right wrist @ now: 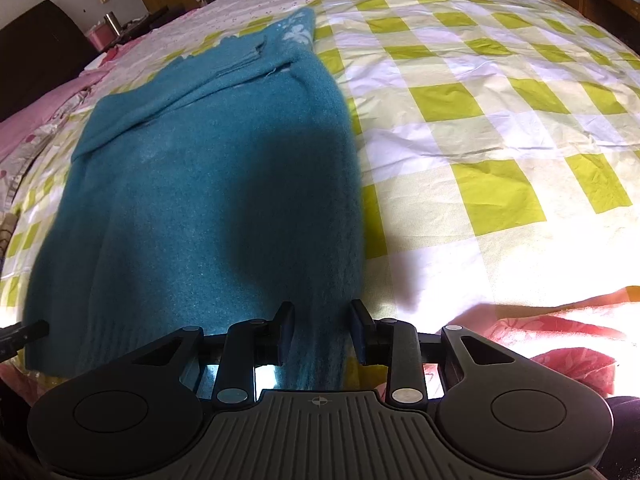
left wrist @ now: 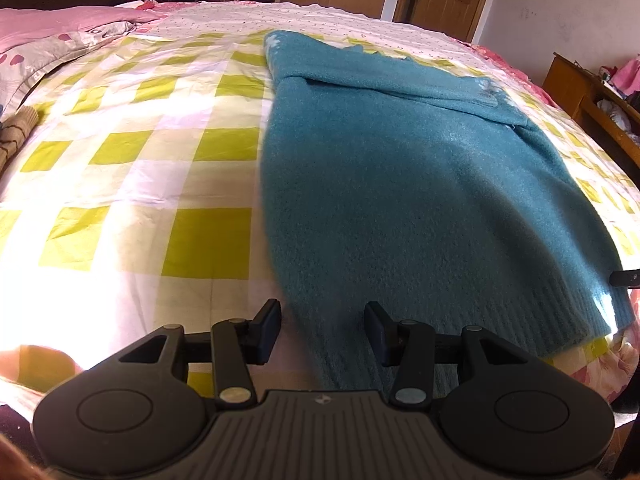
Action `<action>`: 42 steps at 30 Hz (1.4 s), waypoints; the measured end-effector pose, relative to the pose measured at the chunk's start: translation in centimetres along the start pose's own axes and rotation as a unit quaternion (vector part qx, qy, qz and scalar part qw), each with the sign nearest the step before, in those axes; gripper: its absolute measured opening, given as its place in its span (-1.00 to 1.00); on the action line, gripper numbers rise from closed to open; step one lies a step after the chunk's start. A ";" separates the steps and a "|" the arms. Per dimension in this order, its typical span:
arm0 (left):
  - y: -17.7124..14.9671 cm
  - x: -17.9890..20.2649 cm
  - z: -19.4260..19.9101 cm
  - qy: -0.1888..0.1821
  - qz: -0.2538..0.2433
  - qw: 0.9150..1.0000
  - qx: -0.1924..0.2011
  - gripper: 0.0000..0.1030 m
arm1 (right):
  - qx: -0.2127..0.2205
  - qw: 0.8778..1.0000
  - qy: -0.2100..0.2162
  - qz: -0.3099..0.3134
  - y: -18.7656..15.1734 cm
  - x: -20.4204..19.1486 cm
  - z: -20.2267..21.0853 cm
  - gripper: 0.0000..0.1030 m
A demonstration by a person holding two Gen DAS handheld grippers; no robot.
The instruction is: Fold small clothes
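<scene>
A teal knitted sweater (left wrist: 400, 184) lies flat on the bed, sleeves folded across its upper part, ribbed hem toward me. It also shows in the right wrist view (right wrist: 192, 184). My left gripper (left wrist: 322, 330) is open, its fingers either side of the hem's left corner, which runs between them. My right gripper (right wrist: 322, 334) is open, its fingers either side of the hem's right corner. The sweater's near edge looks blurred in both views. The other gripper's tip shows at each view's edge.
The bed has a yellow-green checked sheet (left wrist: 140, 184) over a pink floral cover (right wrist: 560, 340). A pink pillow (left wrist: 60, 24) lies at the far left. Wooden shelves (left wrist: 592, 92) stand beside the bed, wardrobes and a door behind.
</scene>
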State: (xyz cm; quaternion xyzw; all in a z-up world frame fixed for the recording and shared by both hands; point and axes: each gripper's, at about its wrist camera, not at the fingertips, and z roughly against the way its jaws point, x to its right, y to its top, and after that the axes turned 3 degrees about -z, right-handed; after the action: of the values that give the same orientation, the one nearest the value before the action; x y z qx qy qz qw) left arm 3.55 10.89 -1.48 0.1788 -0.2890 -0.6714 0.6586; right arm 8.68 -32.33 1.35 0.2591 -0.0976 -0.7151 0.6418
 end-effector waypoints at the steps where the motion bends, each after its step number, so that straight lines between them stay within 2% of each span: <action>1: 0.1 0.1 -0.1 -0.001 0.000 1.000 0.002 -0.01 | -0.003 1.000 0.002 -0.003 0.0 0.2 -0.1 -0.39; 9: 0.3 0.5 -0.3 -0.006 -0.007 1.000 0.001 -0.01 | -0.013 0.999 0.018 -0.025 0.4 1.0 -0.7 -0.36; 11: 0.4 0.2 -0.2 -0.014 0.003 1.000 0.001 -0.39 | -0.014 0.999 0.024 -0.032 0.3 1.2 -0.5 -0.42; 13: 0.5 -0.1 0.0 -0.023 0.017 1.000 0.004 -0.58 | -0.014 0.998 0.035 -0.043 0.5 1.4 -0.4 -0.54; 15: 0.8 -0.2 0.3 -0.031 0.025 0.999 0.011 -0.64 | -0.015 0.997 0.053 -0.057 0.5 1.7 -0.3 -0.66; 19: 1.8 -0.7 1.0 -0.062 0.049 0.996 0.028 -0.67 | 0.002 0.990 0.097 -0.099 0.6 2.3 0.4 -0.70; 24: 4.1 -1.1 1.3 -0.122 0.092 0.987 0.055 -0.68 | 0.039 0.971 0.173 -0.159 1.4 2.8 1.4 -0.72; 28: 7.2 -1.6 1.1 -0.164 0.128 0.974 0.091 -0.68 | 0.076 0.950 0.236 -0.192 3.8 2.0 1.8 -0.72; 32: 10.7 -2.4 0.5 -0.182 0.153 0.962 0.132 -0.68 | 0.108 0.930 0.280 -0.211 7.5 0.7 1.5 -0.72; 36: 15.4 -3.6 -1.4 -0.172 0.163 0.957 0.169 -0.68 | 0.139 0.920 0.289 -0.227 12.3 -0.4 0.2 -0.72; 42: 20.6 -5.1 -6.6 -0.147 0.182 0.955 0.184 -0.68 | 0.168 0.909 0.276 -0.263 19.3 -1.3 -4.0 -0.73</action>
State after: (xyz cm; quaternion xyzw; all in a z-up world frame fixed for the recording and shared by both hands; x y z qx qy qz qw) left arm 24.07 15.68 5.61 0.1405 -0.5290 -0.4942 0.6755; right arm 27.48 -33.34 7.43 0.5666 0.0361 -0.7308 0.3788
